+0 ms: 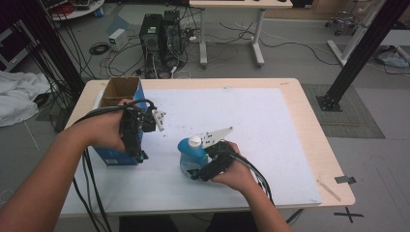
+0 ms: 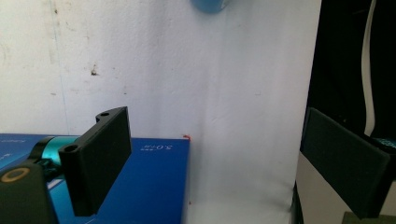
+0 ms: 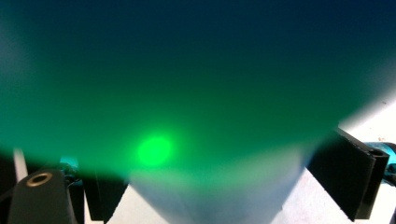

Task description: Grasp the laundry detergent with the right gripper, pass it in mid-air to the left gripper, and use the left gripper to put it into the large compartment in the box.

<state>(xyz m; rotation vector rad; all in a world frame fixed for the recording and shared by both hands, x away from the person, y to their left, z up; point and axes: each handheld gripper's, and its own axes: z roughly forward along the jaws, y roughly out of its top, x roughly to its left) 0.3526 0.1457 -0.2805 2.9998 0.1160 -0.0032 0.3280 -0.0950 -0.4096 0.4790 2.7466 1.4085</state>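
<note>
The right gripper (image 1: 193,170) sits at the near side of the blue bottle (image 1: 187,153), which stands upright on the white mat (image 1: 270,140) covering the bench (image 1: 309,145). The bottle carries a white cap (image 1: 194,141). In the right gripper view the bottle body (image 3: 187,70) lies between the two fingers (image 3: 348,172) as a blurred blue-green mass very close to the lens. The fingers stand wide on either side of it; whether the pads touch the bottle wall cannot be told from these views, so the grasp is not confirmed. The right hand (image 1: 237,171) wraps the gripper housing from the near side.

The left gripper (image 1: 140,157) is held well apart from the bottle, to the left of the right gripper. In the left gripper view its fingers (image 2: 100,163) are released and spread wide, with bare mat (image 2: 210,116) between them. The blue box (image 2: 154,186) lies beneath and behind the left finger in that view. The rounded lower edge of the bottle (image 2: 208,5) appears far ahead of the fingertips, at the top of the frame. In the high view the box (image 1: 116,96) is an open carton with brown inner flaps, directly under the left hand (image 1: 104,130). Black cables (image 1: 89,179) trail from the left gripper toward the near bench edge.
</note>
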